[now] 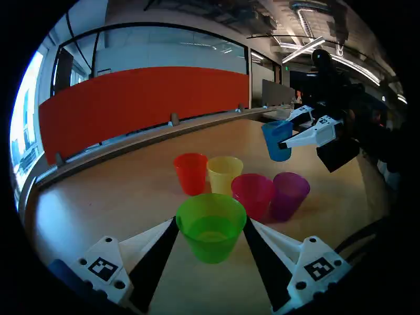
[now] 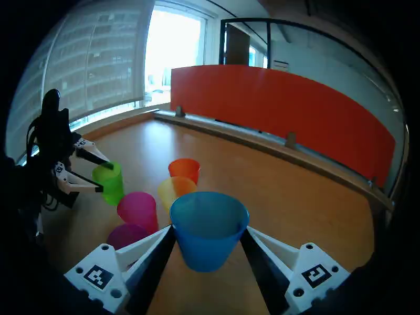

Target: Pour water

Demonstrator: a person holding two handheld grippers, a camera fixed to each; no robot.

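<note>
**Grip.** The left gripper (image 1: 211,223) has its jaws clenched on a green cup (image 1: 211,233), one finger on each side of the wall below the rim. The cup is upright and has a shallow pool of what looks like water in the bottom. The right gripper (image 2: 209,231) grasps a blue cup (image 2: 209,239) the same way. This cup is also upright, and in the left gripper view it hangs clear of the worktop (image 1: 121,194). I cannot tell whether it contains anything.

**Surroundings.** An orange cup (image 1: 190,172), a yellow cup (image 1: 224,173), a pink cup (image 1: 253,194) and a purple cup (image 1: 289,194) stand clustered on the worktop between the two held cups.

**Assessment.** The held cups are well apart, so pouring has not begun.

**Recommendation.**
- Bring the green rim just above and beside the blue rim.
- Hold the blue cup level and lower than the green one.
- Tip the green cup slowly, since the small amount of water will run out suddenly.
- The tapered plastic walls may slip downward in the jaws, so grip firmly.
- Pour away from the cluster to avoid knocking the standing cups.
</note>
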